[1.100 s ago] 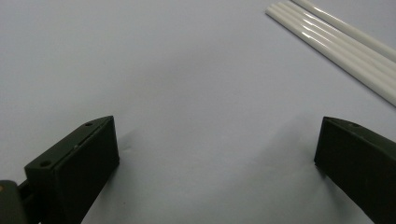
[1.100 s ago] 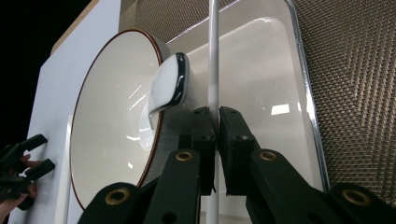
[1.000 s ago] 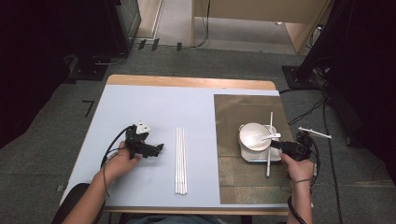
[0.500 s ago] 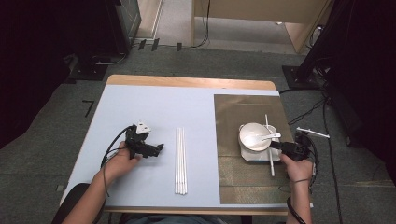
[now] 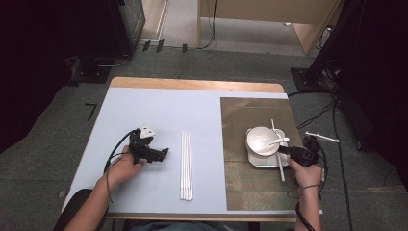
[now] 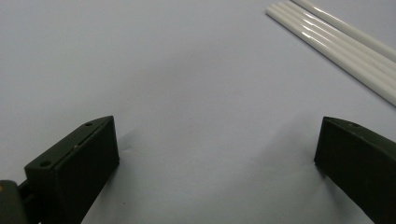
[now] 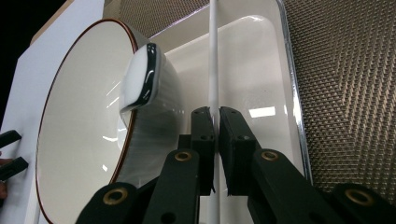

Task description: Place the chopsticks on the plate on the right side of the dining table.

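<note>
- White stick [image 7: 214, 70] pinched between the clenched jaws of the right gripper [image 5: 291, 151], seen running up past the bowl's side in the right gripper view.
- In the high view, stick [image 5: 277, 151] slanting from about 12 o'clock to 6 o'clock across the tray [image 5: 267, 161], touching the bowl's 3 o'clock rim.
- White bowl [image 5: 262, 141] seated on the tray, spoon [image 5: 274, 141] resting inside, handle toward 3 o'clock.
- Woven brown mat [image 5: 240, 183] under the tray, at the table's 3 o'clock side.
- Left gripper [image 5: 162, 153] released, jaws wide apart, nothing between them, resting on pale blue table [image 5: 159, 110].
- Bundle of spare white sticks [image 5: 186, 166] at 3 o'clock of the left gripper, near but apart.
</note>
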### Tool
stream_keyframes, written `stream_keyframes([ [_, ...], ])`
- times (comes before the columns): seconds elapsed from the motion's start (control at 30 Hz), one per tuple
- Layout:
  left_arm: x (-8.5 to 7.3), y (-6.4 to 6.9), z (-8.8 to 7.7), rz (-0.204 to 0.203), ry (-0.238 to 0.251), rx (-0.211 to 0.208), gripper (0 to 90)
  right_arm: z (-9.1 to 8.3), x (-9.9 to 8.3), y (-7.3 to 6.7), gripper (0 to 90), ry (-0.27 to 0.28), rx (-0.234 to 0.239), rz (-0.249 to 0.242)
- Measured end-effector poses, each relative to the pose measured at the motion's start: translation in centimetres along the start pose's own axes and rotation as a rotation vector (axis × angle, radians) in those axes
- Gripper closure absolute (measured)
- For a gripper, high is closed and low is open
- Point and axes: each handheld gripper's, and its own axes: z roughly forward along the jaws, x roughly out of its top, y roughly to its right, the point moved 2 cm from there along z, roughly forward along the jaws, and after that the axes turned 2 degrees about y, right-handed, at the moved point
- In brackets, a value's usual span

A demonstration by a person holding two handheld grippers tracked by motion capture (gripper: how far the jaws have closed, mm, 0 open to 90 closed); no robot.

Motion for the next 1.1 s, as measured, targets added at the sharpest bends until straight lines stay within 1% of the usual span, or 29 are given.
stream_keyframes([
  [0.1,0.0,0.0,0.0,0.000,0.000,0.000,0.0,-0.1,0.0,0.1,84.6,0.000,0.001,-0.001],
  [0.17,0.0,0.0,0.0,0.000,0.000,0.000,0.0,-0.1,0.0,0.1,81.0,0.004,0.002,-0.007],
  [0.23,0.0,0.0,0.0,0.000,0.000,0.000,0.0,-0.2,0.0,0.1,80.0,0.003,0.011,-0.008],
  [0.47,0.0,0.0,0.0,0.001,0.000,0.000,0.0,-0.9,0.2,0.4,78.3,0.033,0.012,-0.013],
  [0.57,0.0,0.0,0.0,0.001,0.000,0.000,0.0,-1.4,0.2,0.5,77.5,0.048,0.016,-0.003],
  [0.77,0.0,0.0,0.0,0.000,0.000,0.000,0.0,-2.5,0.2,0.7,74.7,0.081,0.020,-0.002],
  [0.87,0.0,0.0,0.0,0.000,0.001,0.000,0.0,-2.8,0.2,0.6,71.2,0.087,0.030,-0.003],
  [0.9,0.0,0.0,0.0,0.000,0.001,0.000,0.0,-2.9,0.1,0.5,69.7,0.089,0.026,-0.010],
  [1.03,0.0,0.0,0.0,0.000,0.001,0.000,0.0,-3.3,0.2,-0.2,69.0,0.093,0.029,-0.023],
  [1.1,0.0,0.0,0.0,0.000,0.001,0.000,0.0,-3.5,0.2,-0.5,67.1,0.096,0.032,-0.032],
])
